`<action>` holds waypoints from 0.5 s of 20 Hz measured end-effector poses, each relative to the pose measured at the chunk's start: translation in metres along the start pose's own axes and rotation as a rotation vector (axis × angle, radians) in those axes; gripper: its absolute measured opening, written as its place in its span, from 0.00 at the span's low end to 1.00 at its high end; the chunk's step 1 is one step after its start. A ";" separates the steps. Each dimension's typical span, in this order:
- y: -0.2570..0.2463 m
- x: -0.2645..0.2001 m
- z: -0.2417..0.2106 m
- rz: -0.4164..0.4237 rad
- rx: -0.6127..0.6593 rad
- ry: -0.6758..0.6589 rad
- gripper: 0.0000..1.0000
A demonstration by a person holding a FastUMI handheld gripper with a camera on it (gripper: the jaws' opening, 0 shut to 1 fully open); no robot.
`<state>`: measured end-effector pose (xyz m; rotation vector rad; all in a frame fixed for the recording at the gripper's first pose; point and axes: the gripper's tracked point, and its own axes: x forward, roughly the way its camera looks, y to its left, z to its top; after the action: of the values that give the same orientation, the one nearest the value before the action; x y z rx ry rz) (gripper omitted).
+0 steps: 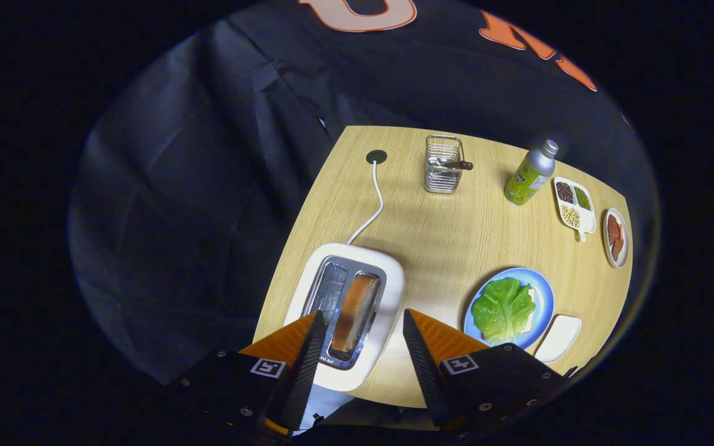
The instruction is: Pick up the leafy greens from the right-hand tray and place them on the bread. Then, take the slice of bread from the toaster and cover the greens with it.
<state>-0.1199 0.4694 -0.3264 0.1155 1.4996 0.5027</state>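
**Jaws spread above the toaster, greens already on the plate**

The gripper [360, 347] hangs over the white toaster [348, 313] with its jaws wide apart and holding nothing — the orange-and-black fingers [300, 353] stand one to each side of the slot that holds the slice of bread [356, 313]. That slice stands on edge in the slot nearer the plate, its browned crust uppermost; the other slot shows bare wire. A white cord [372, 204] runs from the toaster's far end to a round port in the worktop [444, 235].

Beside the toaster sits a blue plate [543, 297], and on it the leafy greens [504, 310] lie spread over a pale slice of bread whose edge peeks out. An empty white tray [558, 337] touches the plate's rim. Farther off stand a wire basket [443, 164], a green bottle [529, 176], a divided dish of beans [574, 207] and a small plate of red slices [616, 238].
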 end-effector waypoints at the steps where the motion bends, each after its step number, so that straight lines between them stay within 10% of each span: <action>1: 0.003 0.004 -0.002 -0.004 0.002 0.013 0.75; 10: 0.010 0.039 -0.011 -0.070 0.019 0.085 0.30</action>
<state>-0.1336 0.4904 -0.3597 0.0569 1.5863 0.4423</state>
